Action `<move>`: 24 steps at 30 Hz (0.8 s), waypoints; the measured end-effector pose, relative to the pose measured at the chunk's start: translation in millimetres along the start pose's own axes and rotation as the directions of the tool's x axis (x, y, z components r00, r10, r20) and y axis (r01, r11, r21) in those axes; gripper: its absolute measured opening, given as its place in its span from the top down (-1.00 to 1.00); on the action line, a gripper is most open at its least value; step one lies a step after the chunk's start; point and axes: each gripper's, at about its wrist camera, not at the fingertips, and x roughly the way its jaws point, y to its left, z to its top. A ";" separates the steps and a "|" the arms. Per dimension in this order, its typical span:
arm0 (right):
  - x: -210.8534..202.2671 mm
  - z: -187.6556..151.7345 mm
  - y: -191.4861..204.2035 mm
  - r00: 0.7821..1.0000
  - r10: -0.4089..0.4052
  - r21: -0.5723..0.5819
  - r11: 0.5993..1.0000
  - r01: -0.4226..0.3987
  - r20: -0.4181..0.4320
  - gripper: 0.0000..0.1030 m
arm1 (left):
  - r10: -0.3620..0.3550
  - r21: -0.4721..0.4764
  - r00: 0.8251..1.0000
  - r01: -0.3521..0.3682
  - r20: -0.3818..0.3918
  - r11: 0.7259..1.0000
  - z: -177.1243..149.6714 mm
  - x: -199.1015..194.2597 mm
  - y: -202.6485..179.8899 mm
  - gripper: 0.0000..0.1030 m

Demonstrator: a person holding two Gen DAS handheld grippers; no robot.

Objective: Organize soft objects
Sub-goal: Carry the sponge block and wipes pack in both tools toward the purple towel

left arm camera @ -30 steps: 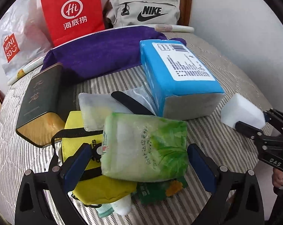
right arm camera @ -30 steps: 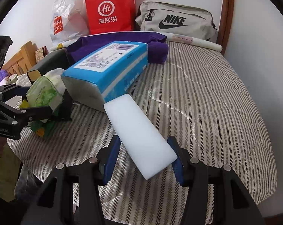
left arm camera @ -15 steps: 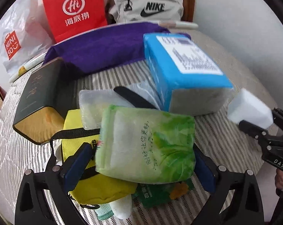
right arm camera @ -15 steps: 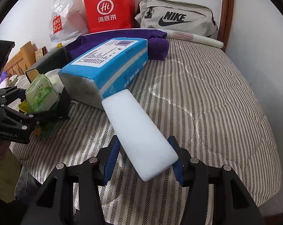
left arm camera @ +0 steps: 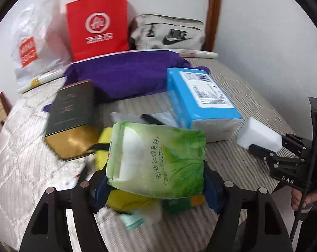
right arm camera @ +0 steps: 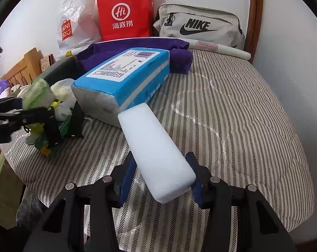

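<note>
The green pack (left arm camera: 156, 159) sits between the blue pads of the left gripper (left arm camera: 156, 184), whose jaws are closing on its sides, over the yellow pouch (left arm camera: 124, 199) on the striped bed (right arm camera: 232, 115). The white sponge (right arm camera: 156, 153) is clamped in the right gripper (right arm camera: 160, 180), its far end just beside the blue tissue pack (right arm camera: 124, 77). A purple cloth (left arm camera: 124, 73) lies behind.

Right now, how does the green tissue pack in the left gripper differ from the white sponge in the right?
The green tissue pack is printed, crinkly plastic; the white sponge is plain and bare. The pack is wide and pillowy, the sponge a slim block. The left gripper is closing on the pack; the right gripper clamps the sponge. Both are lifted.
</note>
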 end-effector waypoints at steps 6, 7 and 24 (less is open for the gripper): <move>4.7 3.3 1.3 1.000 -0.004 0.003 1.000 0.004 -0.007 0.08 | 0.113 -0.078 0.994 -0.113 -0.009 0.991 -10.1 -13.9 44.6 -0.39; 6.5 3.1 1.4 1.000 -0.001 0.005 1.000 0.001 -0.011 0.08 | 0.121 -0.093 0.993 -0.122 -0.014 0.988 -12.5 -14.5 51.2 -0.39; 3.9 7.1 -6.7 0.999 0.039 0.067 0.997 -0.036 -0.035 0.12 | 0.071 -0.268 0.993 -0.096 -0.099 0.959 -29.2 -12.1 94.5 -0.39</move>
